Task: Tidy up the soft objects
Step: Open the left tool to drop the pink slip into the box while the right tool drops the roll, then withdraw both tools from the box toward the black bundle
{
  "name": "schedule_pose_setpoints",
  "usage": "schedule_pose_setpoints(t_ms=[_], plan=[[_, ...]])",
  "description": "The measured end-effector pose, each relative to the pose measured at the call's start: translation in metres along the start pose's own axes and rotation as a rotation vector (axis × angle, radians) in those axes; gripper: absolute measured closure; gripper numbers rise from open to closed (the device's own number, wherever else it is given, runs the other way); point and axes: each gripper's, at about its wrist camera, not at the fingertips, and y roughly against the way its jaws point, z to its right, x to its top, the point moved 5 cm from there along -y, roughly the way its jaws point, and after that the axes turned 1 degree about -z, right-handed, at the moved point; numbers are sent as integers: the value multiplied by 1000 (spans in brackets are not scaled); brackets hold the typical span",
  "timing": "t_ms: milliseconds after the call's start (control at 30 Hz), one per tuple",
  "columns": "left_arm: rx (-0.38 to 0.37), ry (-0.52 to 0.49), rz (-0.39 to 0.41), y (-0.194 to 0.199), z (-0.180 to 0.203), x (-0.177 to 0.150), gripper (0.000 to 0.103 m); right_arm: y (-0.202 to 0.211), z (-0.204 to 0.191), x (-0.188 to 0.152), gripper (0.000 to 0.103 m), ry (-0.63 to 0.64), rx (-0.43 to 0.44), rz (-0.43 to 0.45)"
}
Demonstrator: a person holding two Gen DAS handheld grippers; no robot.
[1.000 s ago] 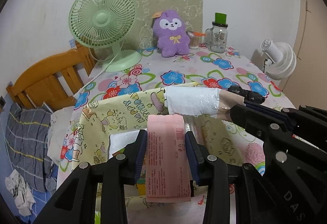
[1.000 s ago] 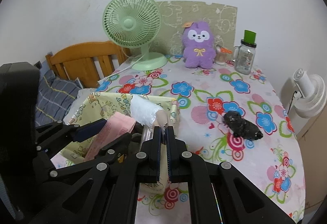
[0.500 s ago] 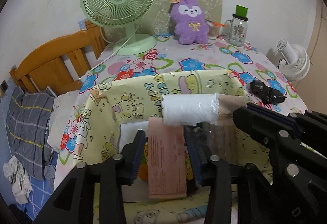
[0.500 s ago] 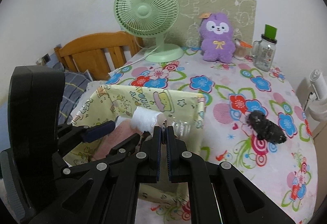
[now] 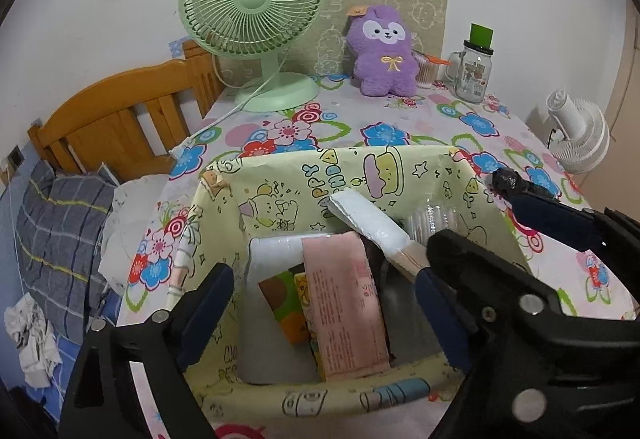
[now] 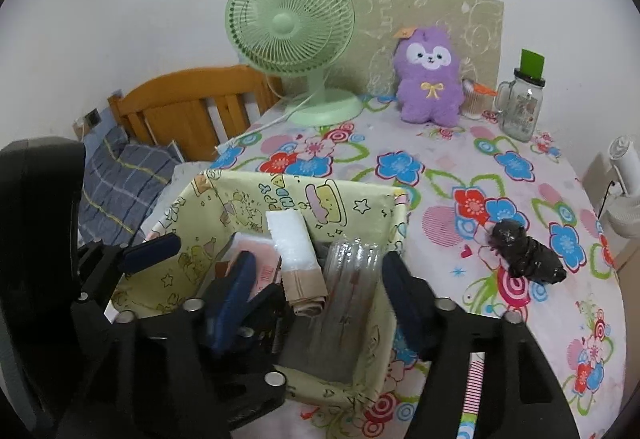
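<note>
Left hand-held gripper (image 5: 326, 313): spread wide over the near-left part of the box, pinching nothing.
Pink printed paper-wrapped pack (image 5: 346, 301): flat and oblong, standing in the box between the spread fingers, long axis running away from the camera.
Pale yellow cartoon-print fabric storage box (image 6: 362, 205): soft-walled and open-topped, on the bench near its left edge.
White crinkly plastic-wrapped roll with a tan end (image 6: 294, 253): leaning in the box, tan end toward the right hand-held gripper.
Right hand-held gripper (image 6: 316, 297): spread, holding nothing, over the box's right half.
Black crumpled plastic-wrapped bundle (image 6: 526, 257): lumpy, lying on the flowered bench (image 6: 460, 159) to the right of the box, long axis slanting down-right; likely next, nearer the right hand-held gripper.
</note>
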Motion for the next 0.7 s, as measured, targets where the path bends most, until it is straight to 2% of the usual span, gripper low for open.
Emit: schedule_pose_setpoints(t_ms=[300,700], plan=[[-23,-5,38,25,15,-7,4,29,10,-9,17,-7,-47,31],[-36,-49,96,59,50,-14,4,74,27,-24,15,-39,-69,72]])
